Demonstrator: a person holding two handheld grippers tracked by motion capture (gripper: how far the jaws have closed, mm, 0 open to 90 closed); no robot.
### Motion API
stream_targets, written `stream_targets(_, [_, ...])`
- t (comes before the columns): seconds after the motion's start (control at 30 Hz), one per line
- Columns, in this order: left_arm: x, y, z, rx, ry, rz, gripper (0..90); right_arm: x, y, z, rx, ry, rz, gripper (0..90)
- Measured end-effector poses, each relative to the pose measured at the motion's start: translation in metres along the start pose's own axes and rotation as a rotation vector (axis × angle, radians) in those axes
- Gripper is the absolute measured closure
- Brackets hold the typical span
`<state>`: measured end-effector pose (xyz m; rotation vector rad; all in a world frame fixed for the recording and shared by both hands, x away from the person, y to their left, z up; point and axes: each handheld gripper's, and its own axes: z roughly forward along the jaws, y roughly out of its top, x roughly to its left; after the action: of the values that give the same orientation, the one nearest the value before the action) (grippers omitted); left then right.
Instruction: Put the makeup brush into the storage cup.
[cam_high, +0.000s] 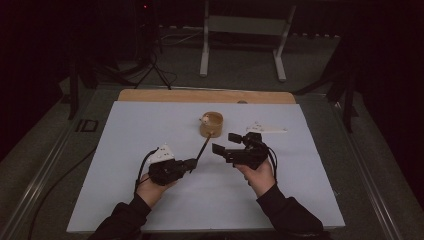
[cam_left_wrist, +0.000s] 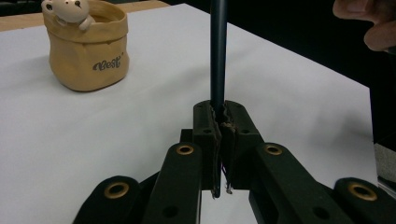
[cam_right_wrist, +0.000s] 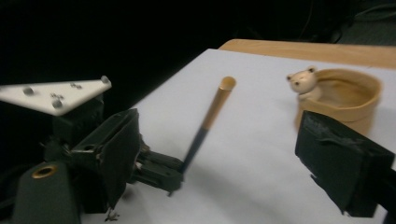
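My left gripper (cam_high: 192, 162) is shut on the lower end of a thin dark stick (cam_high: 202, 149) with a tan upper end, tilted up toward a tan cup (cam_high: 211, 124). In the left gripper view the jaws (cam_left_wrist: 221, 121) pinch the stick (cam_left_wrist: 218, 56), and the cup (cam_left_wrist: 86, 51) with a small bear figure (cam_left_wrist: 70, 11) on its rim stands at the far left. My right gripper (cam_high: 226, 142) is open just right of the stick, near the cup. In the right gripper view its jaws (cam_right_wrist: 224, 149) frame the stick (cam_right_wrist: 208, 121), the left gripper (cam_right_wrist: 159, 170) and the cup (cam_right_wrist: 343, 95); nothing touches its pads.
A flat white three-cornered piece (cam_high: 265, 129) lies on the white sheet (cam_high: 125, 200) to the right of the cup. The sheet covers a wooden table (cam_high: 150, 95), whose far edge shows behind it. A white stand (cam_high: 245, 30) is on the floor beyond.
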<state>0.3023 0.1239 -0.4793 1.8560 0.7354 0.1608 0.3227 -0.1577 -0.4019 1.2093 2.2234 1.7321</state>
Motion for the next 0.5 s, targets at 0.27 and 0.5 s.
stream_targets(0.27, [0.000, 0.000, 0.000, -0.001, -0.004, 0.005, 85.9, 0.000, 0.001, 0.016, 0.011, 0.044, 0.123, 26.6])
stream_targets(0.5, [-0.002, 0.000, -0.001, -0.011, -0.009, 0.014, 85.9, -0.003, 0.000, 0.025, 0.019, 0.042, 0.184, 35.9])
